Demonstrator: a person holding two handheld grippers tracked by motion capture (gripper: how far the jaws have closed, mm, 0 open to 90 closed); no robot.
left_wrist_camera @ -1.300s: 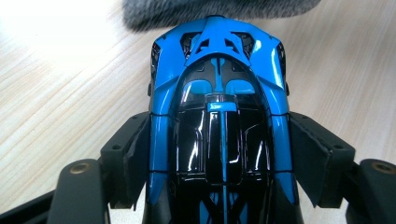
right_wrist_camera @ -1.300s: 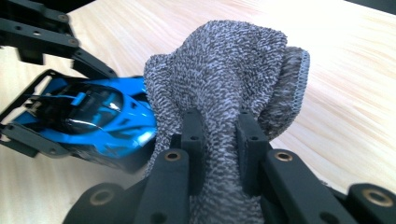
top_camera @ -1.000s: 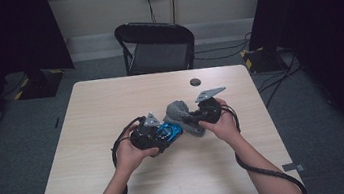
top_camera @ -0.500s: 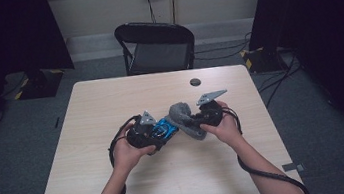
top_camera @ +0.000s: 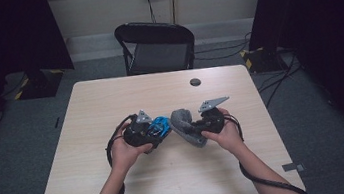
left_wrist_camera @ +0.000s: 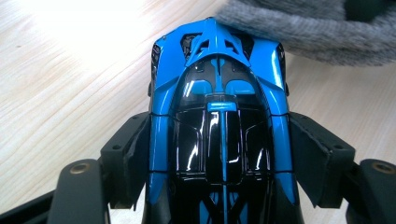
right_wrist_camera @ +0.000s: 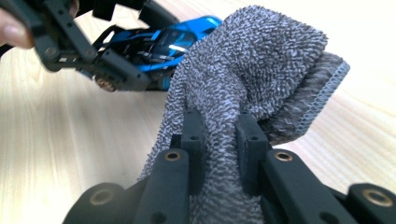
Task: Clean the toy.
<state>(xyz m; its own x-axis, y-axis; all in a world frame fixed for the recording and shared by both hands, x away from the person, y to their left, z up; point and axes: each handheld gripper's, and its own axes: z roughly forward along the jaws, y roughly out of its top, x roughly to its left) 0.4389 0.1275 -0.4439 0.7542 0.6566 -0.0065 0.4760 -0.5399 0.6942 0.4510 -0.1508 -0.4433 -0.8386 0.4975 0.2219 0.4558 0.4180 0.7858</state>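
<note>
The left gripper (top_camera: 156, 129) is clamped on a glossy blue-and-black toy sports car (left_wrist_camera: 219, 116), one black jaw pressed against each flank of the body. In the left gripper view the car runs straight out ahead between the jaws, its far end touching the grey fabric beyond it. In the high view the same car (top_camera: 160, 126) sits just in front of the left hand (top_camera: 125, 151), low over the pale wooden table (top_camera: 110, 100); whether its wheels rest on the wood is hard to tell from here.

The right gripper (right_wrist_camera: 219, 133) is closed on a fluffy grey terry cloth (right_wrist_camera: 252, 70), a fold of it pinched tight between the two jaws. The cloth rises ahead of the jaws in a bunched hump, with a stitched hem at its right edge, and part of it hangs down below them. Just beyond the cloth and to the left of this gripper lies the blue car (right_wrist_camera: 163, 44), the cloth lying against its side. In the high view the cloth (top_camera: 183, 123) is between the two grippers, touching the car, with the right hand (top_camera: 222, 133) behind it.

A small round black object (top_camera: 195, 82) lies on the table well beyond the right gripper.
</note>
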